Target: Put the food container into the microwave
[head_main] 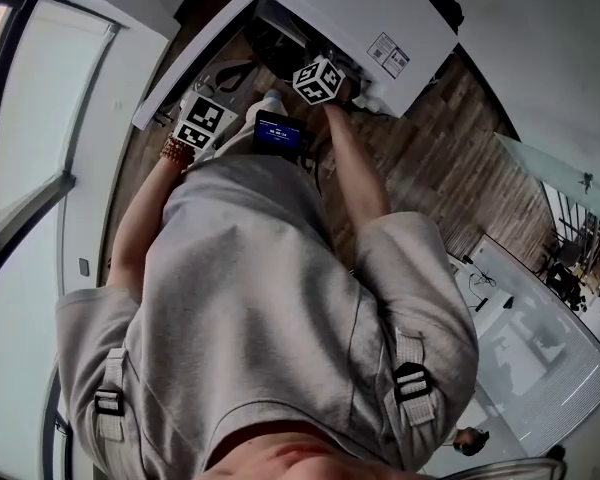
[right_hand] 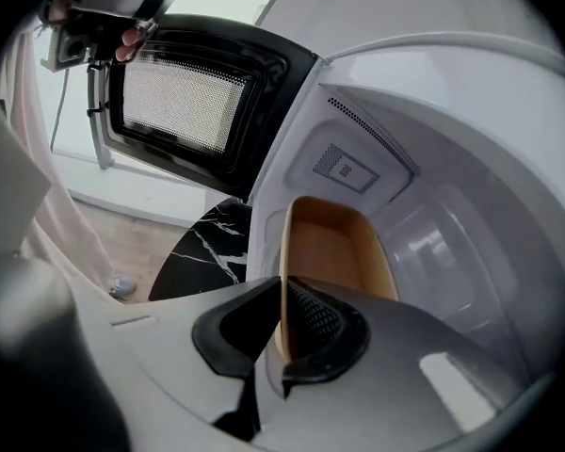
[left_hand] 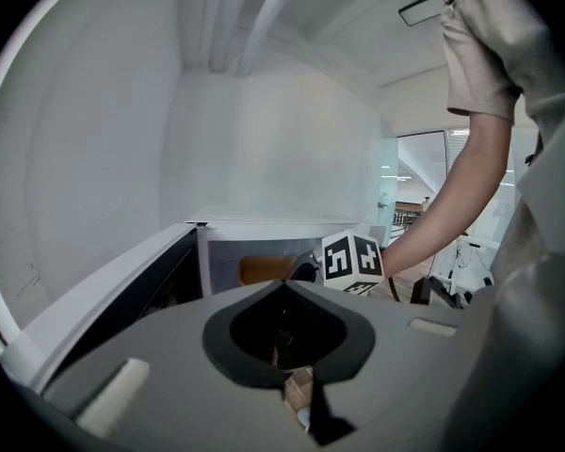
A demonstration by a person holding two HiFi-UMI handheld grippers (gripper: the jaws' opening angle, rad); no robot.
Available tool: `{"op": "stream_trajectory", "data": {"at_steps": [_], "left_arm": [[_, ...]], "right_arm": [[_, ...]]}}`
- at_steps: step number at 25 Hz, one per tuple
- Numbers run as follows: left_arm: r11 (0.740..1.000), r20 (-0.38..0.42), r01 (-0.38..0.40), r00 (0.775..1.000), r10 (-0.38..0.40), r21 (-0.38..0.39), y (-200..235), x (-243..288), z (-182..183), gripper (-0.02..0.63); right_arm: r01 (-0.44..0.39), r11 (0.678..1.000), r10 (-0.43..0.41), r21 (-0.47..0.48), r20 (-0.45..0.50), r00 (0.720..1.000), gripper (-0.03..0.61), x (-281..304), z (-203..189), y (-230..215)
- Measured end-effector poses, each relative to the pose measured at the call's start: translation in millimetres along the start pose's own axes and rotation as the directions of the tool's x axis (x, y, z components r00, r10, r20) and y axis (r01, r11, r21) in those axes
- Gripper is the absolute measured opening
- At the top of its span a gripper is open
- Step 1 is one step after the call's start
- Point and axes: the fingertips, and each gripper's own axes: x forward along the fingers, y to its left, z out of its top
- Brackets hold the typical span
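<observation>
The tan food container stands on edge inside the white microwave, with its open side to the right. My right gripper is shut on its near rim. In the left gripper view the container shows as an orange patch in the cavity behind the right gripper's marker cube. The microwave door hangs wide open on the left. My left gripper is shut on nothing and sits beside that door. From the head view the right gripper reaches into the microwave, and the left gripper hovers by the door.
The microwave rests on a black marbled tabletop over a wooden floor. A small device with a blue screen hangs at the person's chest. A white wall and glass panels lie to the left.
</observation>
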Motion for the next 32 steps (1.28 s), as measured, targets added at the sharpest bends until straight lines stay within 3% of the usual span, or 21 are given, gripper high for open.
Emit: {"op": "stream_trajectory", "data": {"at_steps": [16,32], "left_arm": [[1.0,-0.004,-0.011,1.0,0.011,-0.015,9.4,10.6,-1.1,-0.003],[1.0,-0.011,-0.014,1.0,0.014,-0.024,18.6,2.5,-5.4,-0.003]], "right_arm": [[0.007,0.999,-0.006,0.045,-0.015,1.0,0.034,16.0,1.5,-2.1],[0.058,0.998,-0.058,-0.009,-0.008,0.998,0.064,16.2,5.8,-9.6]]}}
